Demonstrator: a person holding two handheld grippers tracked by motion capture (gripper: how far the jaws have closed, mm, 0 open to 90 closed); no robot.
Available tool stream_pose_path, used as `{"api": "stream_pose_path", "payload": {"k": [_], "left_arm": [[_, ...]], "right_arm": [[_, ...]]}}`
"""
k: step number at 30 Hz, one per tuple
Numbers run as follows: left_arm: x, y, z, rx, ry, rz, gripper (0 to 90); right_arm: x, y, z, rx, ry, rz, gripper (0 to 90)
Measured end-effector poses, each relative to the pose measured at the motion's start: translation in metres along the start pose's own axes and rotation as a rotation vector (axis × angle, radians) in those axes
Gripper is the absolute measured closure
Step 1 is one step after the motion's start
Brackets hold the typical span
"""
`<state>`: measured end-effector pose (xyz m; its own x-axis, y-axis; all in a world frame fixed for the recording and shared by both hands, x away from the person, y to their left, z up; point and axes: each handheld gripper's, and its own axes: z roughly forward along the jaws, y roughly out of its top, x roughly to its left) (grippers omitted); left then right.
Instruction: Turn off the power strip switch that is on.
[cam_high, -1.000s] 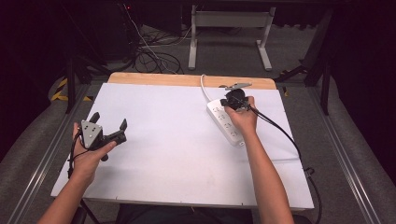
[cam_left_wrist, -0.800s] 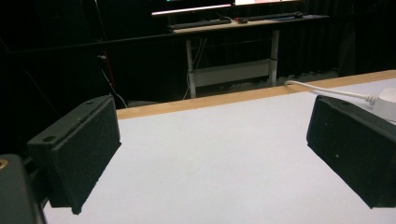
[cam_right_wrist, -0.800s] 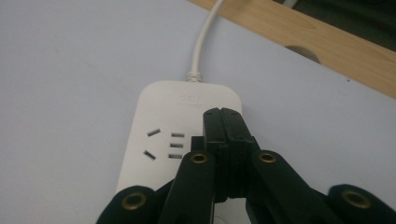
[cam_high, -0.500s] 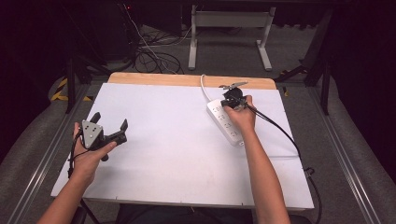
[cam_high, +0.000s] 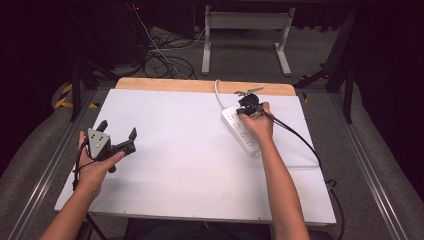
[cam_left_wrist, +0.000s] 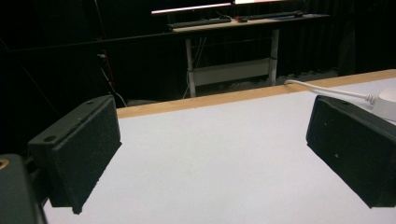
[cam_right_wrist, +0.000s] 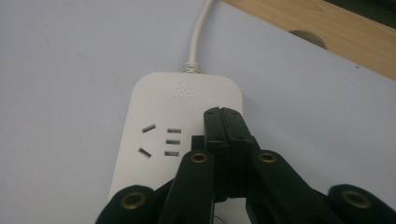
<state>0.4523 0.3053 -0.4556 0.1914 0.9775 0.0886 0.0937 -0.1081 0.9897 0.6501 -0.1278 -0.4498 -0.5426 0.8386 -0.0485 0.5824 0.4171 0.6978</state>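
Observation:
A white power strip lies at an angle on the right half of the white table, and its white cable runs off over the far edge. My right gripper is shut with nothing between its jaws. It points down at the strip's far end. In the right gripper view the closed tips sit over the strip, just right of a socket and below the cable. My left gripper hovers open over the table's left side. Between its jaws is bare table.
A wooden strip borders the table's far edge. Beyond it stand a white desk frame and tangled floor cables. Metal rails run along both sides. The right gripper's black cable trails across the table's right part.
The right gripper has shifted and tilted only slightly over the strip's far end. The left gripper has stayed put and open.

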Motion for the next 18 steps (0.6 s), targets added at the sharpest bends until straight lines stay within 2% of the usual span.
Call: {"api": "stream_pose_path", "payload": {"k": [6, 12, 18], "left_arm": [[-0.0017, 0.0002, 0.0011, -0.003, -0.006, 0.002, 3.7], [-0.0031, 0.0007, 0.0031, -0.001, -0.013, 0.001, 3.7], [-0.0052, 0.0009, 0.006, -0.002, -0.026, 0.002, 3.7]], "right_arm": [[-0.0016, 0.001, -0.0002, 0.014, 0.016, 0.031, 90.0], [-0.0011, 0.0036, 0.0005, 0.028, 0.007, 0.031, 90.0], [0.0044, 0.005, 0.0014, 0.032, -0.028, 0.019, 90.0]]}}
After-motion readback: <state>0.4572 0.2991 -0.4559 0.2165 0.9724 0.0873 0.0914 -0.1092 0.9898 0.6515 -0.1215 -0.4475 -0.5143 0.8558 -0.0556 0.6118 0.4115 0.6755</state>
